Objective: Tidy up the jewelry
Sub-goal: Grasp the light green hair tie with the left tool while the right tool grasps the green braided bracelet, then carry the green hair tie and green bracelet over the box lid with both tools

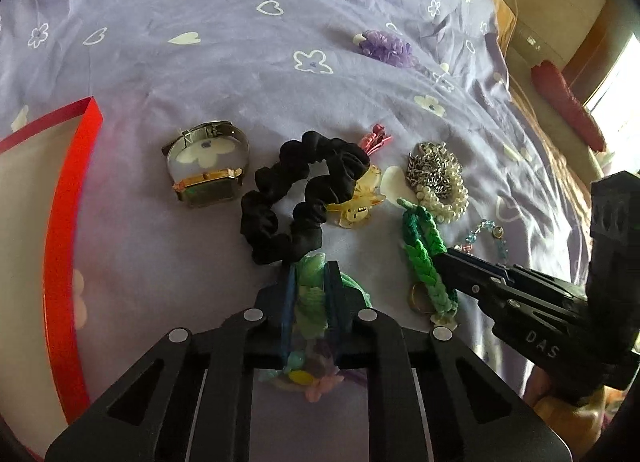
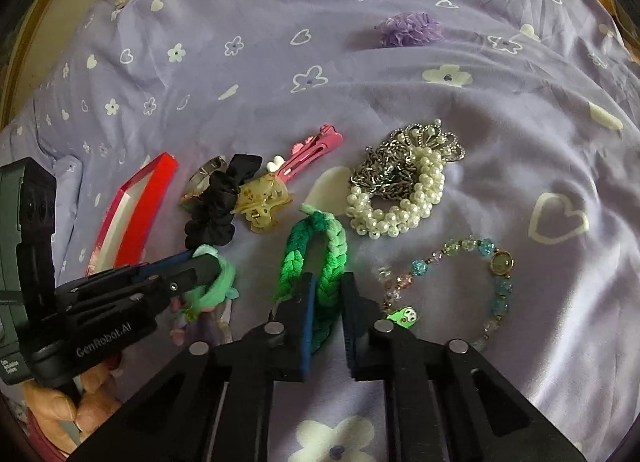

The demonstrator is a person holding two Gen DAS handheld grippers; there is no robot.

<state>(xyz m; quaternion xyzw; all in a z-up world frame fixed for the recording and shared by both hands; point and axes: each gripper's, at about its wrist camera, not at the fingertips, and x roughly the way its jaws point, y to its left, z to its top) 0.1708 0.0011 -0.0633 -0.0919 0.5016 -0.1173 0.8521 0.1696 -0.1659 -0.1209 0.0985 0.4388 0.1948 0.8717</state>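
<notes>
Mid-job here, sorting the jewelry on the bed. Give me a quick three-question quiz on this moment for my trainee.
1. True or false: the left claw is shut on the pale green hair tie.
2. What does the right claw grip? A) pearl bracelet B) green braided band C) black scrunchie
3. Fill in: the red tray lies on the ____ side of the left wrist view.

Key: 1 true. 2 B: it is shut on the green braided band, while the pearl bracelet and black scrunchie lie untouched on the purple sheet. 3 left.
</notes>
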